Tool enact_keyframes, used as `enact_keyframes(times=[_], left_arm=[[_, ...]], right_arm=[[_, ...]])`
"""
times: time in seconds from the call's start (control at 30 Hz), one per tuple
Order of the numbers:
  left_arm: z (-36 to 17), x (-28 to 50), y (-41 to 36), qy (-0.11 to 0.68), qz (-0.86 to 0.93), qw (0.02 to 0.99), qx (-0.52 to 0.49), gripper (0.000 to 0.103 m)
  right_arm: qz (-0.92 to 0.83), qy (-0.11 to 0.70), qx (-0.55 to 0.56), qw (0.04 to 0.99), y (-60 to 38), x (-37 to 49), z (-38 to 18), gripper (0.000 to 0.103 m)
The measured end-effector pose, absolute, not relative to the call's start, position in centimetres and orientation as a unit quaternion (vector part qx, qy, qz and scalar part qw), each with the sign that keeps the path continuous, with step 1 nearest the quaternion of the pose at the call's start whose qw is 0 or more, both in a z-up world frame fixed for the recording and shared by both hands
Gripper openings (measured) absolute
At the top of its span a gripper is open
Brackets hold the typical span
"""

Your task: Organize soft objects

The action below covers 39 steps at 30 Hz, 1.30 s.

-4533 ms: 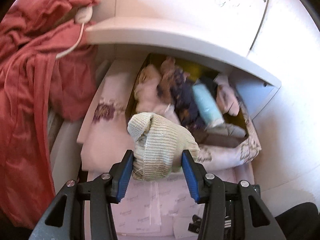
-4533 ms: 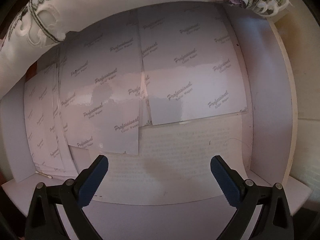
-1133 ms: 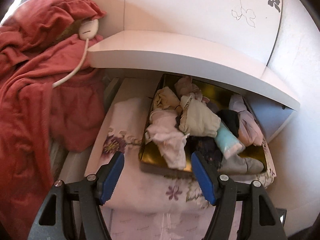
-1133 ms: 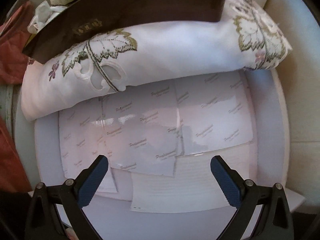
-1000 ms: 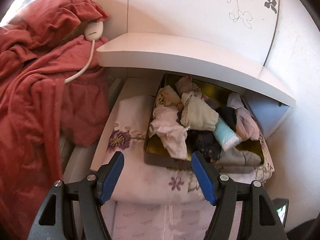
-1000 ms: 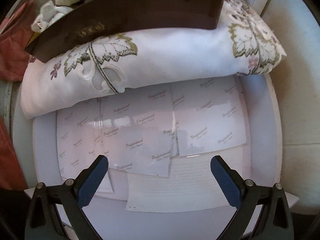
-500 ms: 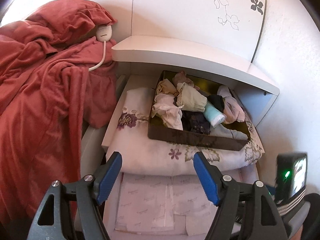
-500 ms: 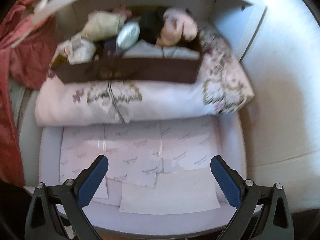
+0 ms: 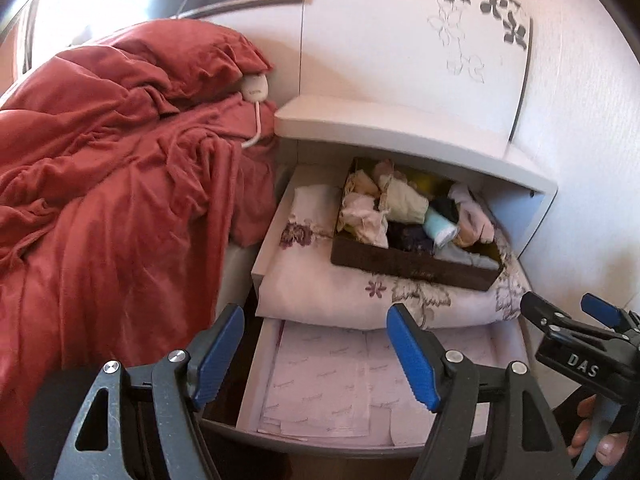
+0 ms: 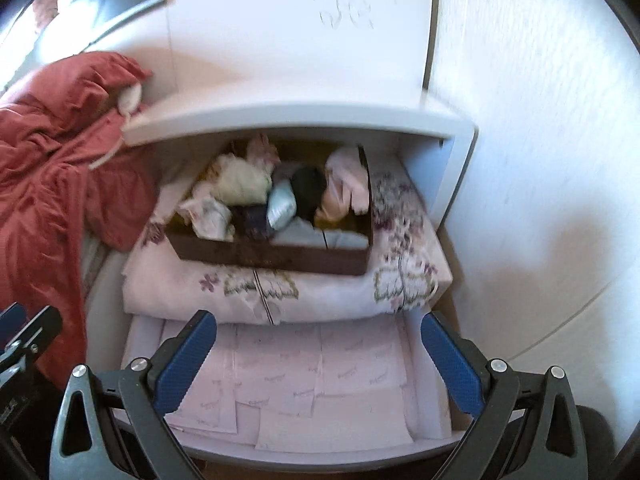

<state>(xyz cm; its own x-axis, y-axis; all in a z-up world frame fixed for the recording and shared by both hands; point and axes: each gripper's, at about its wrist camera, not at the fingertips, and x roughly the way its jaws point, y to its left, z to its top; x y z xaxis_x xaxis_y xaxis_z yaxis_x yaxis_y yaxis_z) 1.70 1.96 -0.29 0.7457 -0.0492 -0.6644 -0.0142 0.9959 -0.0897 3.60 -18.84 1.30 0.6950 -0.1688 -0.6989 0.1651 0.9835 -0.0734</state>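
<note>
The brown box [image 9: 412, 266] serves as the reference point: it sits on a folded floral-print cloth [image 9: 360, 300] inside an open white drawer [image 9: 256, 408], beneath the white top of the bedside unit [image 9: 400, 136]. The box is packed with rolled and crumpled soft items [image 9: 400, 208]: a pale cream knit bundle [image 10: 242, 186] toward its rear left, a crumpled pinkish-white piece [image 10: 208, 214] at its front left corner, a light blue roll [image 10: 282, 202] near its centre, a black item [image 10: 308, 186] just behind that roll, and a pale pink piece [image 10: 346, 188] against its right wall (a dark patterned piece beside the blue roll is too indistinct to identify). In front of the box and cloth, the drawer floor is lined with overlapping printed paper sheets [image 10: 320, 364]. To the left of the box, a red blanket [image 9: 100, 184] is heaped on the bed, with a white corded controller [image 9: 254, 90] resting on it. The left gripper [image 9: 316, 354] hangs above the drawer front, short of the box, fingers spread wide with nothing between them. The right gripper [image 10: 320, 360] is likewise positioned in front of the box, fingers wide apart and empty; in the left wrist view it appears to the box's lower right, with part of a hand [image 9: 596, 436] on its handle.
</note>
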Motion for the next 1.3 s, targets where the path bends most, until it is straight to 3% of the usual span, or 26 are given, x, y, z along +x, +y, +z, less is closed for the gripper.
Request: enact_keyframes(times=[0.53,0.87,1.17,1.3], left_arm=[[4.2,-2.6,2.0,0.299,0.033,0.953,-0.041,0.075],[5.2,-4.0,2.7,0.292,0.013,0.953,-0.075,0.075],[5.5,-4.8,0.8,0.285,0.007,0.958,-0.034,0.075],[5.2,-4.8,0.2,0.291,0.004,0.956,-0.021,0.069]], right_arm=[[-0.077,0.289,-0.013,0.954,-17.5,-2.3,7.7,0.103],[-0.081,0.289,-0.013,0.954,-17.2,-3.1,8.1,0.103],[-0.086,0.289,-0.020,0.953,-17.4,-4.4,8.0,0.103],[-0.085,0.291,-0.017,0.953,-17.6,-4.3,7.9,0.103]])
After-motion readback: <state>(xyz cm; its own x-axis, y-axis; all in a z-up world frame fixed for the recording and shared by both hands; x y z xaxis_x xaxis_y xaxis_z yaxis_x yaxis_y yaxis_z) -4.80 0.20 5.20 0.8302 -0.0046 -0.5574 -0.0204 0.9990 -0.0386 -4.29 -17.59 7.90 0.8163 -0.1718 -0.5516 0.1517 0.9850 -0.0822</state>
